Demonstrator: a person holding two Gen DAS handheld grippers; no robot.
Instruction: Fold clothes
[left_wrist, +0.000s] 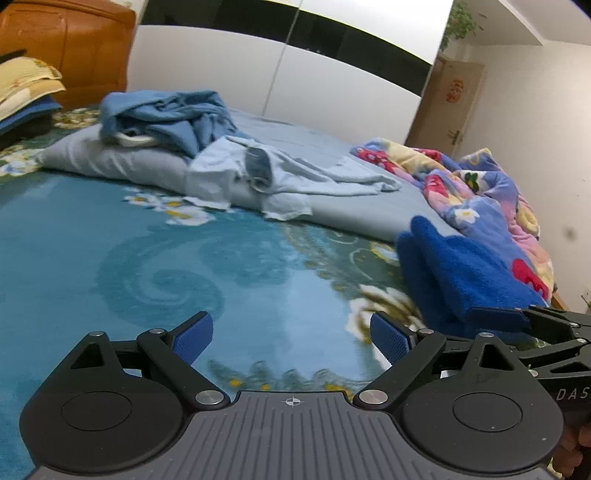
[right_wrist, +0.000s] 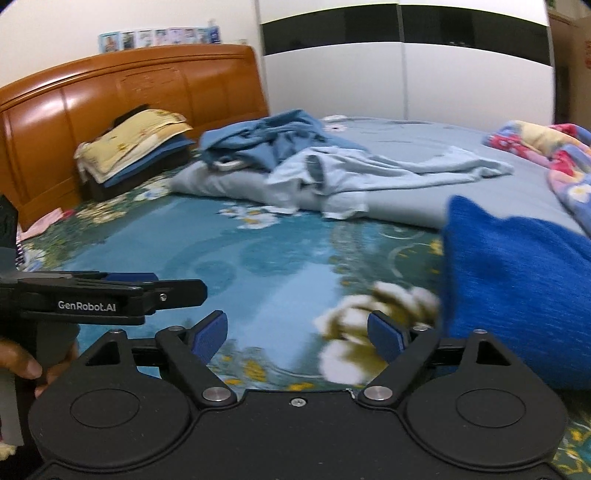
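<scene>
A folded royal-blue knit garment (left_wrist: 469, 273) (right_wrist: 517, 288) lies on the teal floral bedspread (left_wrist: 184, 258) (right_wrist: 240, 258), to the right of both grippers. Farther back, a pale blue shirt (left_wrist: 295, 173) (right_wrist: 369, 170) is spread crumpled over a grey-blue quilt, and a darker blue garment (left_wrist: 170, 118) (right_wrist: 273, 136) is heaped behind it. My left gripper (left_wrist: 291, 338) hovers open over bare bedspread with nothing between its fingers. My right gripper (right_wrist: 297, 336) is also open and empty, its right finger close to the blue knit's edge. Each gripper shows from the side in the other's view.
An orange wooden headboard (right_wrist: 110, 92) stands at the back left, with a stack of folded linens (right_wrist: 136, 147) before it. A floral fleece blanket (left_wrist: 480, 192) (right_wrist: 554, 155) is bunched at the right. White wardrobe doors (right_wrist: 406, 66) back the bed. A hand (right_wrist: 18, 362) grips the left tool.
</scene>
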